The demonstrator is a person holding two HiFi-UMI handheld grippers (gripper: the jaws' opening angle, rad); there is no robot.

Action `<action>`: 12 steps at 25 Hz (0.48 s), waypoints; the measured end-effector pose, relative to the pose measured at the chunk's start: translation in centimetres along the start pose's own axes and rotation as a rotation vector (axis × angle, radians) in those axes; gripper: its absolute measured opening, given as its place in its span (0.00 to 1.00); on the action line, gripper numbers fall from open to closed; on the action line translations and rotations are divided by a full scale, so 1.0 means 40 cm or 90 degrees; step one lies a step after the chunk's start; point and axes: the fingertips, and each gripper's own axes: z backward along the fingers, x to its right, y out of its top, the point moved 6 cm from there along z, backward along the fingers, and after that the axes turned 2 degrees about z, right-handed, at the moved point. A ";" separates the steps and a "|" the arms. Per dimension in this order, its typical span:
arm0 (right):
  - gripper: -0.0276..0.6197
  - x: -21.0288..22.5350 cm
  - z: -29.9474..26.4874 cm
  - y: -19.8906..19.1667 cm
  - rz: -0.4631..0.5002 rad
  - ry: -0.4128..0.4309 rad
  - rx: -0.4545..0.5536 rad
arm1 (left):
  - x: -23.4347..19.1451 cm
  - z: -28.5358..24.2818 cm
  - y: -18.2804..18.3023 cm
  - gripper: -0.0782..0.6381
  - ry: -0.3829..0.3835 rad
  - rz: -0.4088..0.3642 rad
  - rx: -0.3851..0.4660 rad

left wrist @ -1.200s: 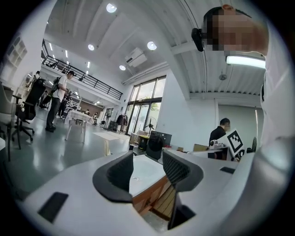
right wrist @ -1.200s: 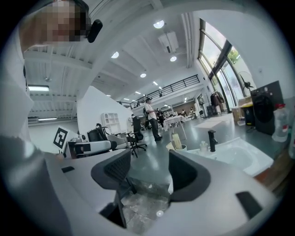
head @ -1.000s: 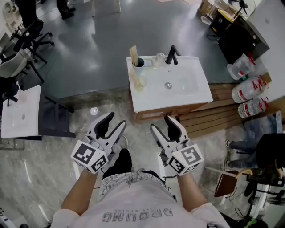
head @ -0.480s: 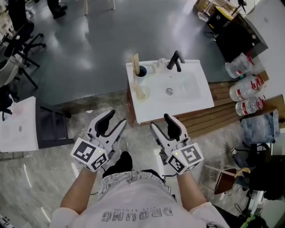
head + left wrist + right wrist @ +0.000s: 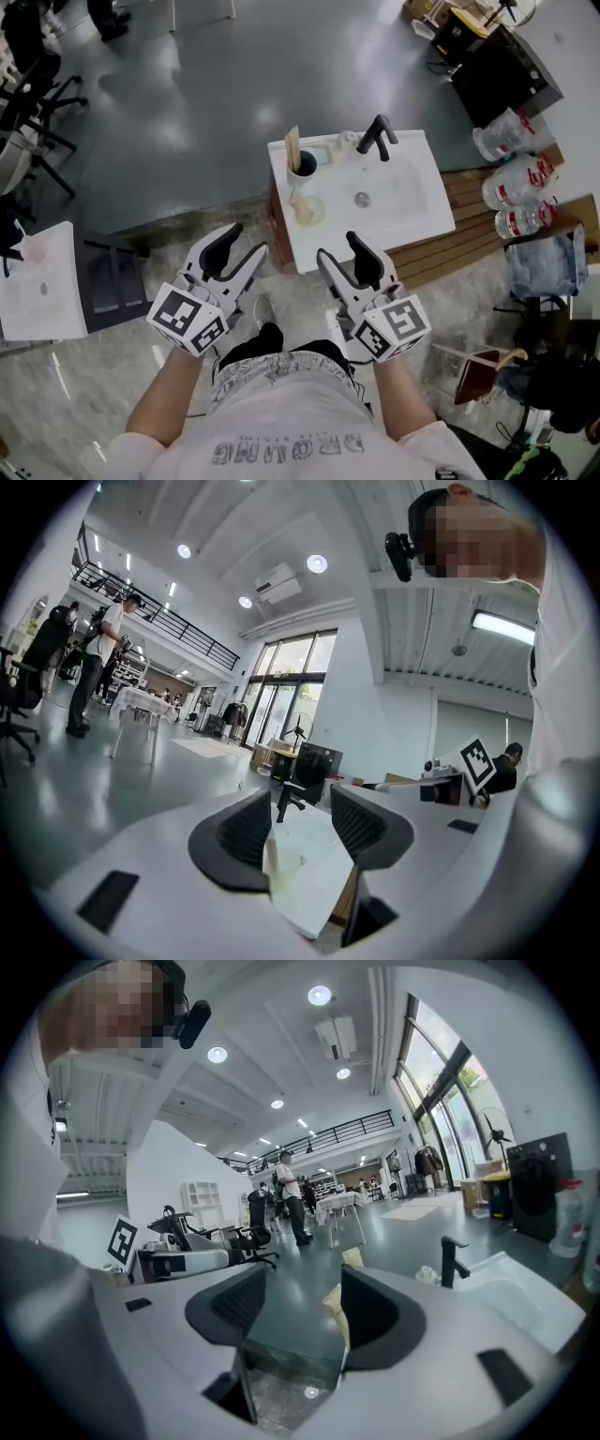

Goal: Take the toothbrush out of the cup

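A white cup point(image 5: 303, 167) with a dark inside stands at the back left corner of a white washbasin point(image 5: 412, 214). A pale wooden toothbrush point(image 5: 292, 148) sticks up out of it. My left gripper point(image 5: 234, 256) and right gripper point(image 5: 347, 262) hover side by side short of the basin's near edge, both open with nothing between the jaws. In the left gripper view the basin top point(image 5: 314, 855) and black tap point(image 5: 289, 799) show between the jaws. The right gripper view has the toothbrush tip point(image 5: 352, 1258) just past its right jaw.
A black tap point(image 5: 378, 137) stands at the basin's back. A pale yellowish item point(image 5: 306, 210) lies on its left rim. Wooden boards point(image 5: 469, 239) and large water bottles point(image 5: 514, 178) lie to the right. A white table point(image 5: 37, 281) and office chairs point(image 5: 33, 84) are at left.
The washbasin has slid lower and to the right in the head view, nearer to the grippers. Both grippers keep their open pose and stay side by side.
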 end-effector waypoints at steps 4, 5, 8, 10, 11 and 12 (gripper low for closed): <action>0.44 0.009 -0.020 0.012 0.000 -0.007 0.002 | -0.021 -0.014 0.010 0.39 -0.005 0.001 -0.001; 0.44 0.011 -0.023 0.014 0.000 -0.009 0.002 | -0.025 -0.017 0.011 0.39 -0.006 0.002 -0.001; 0.44 0.019 -0.035 0.018 -0.002 -0.013 0.002 | -0.036 -0.026 0.014 0.39 -0.009 0.004 -0.002; 0.44 0.026 -0.042 0.022 -0.003 -0.014 0.002 | -0.040 -0.035 0.015 0.39 -0.011 0.006 -0.003; 0.44 0.030 -0.045 0.024 -0.003 -0.013 0.003 | -0.042 -0.040 0.015 0.39 -0.011 0.007 -0.003; 0.44 0.035 -0.048 0.027 -0.002 -0.013 0.003 | -0.043 -0.045 0.016 0.39 -0.011 0.007 -0.003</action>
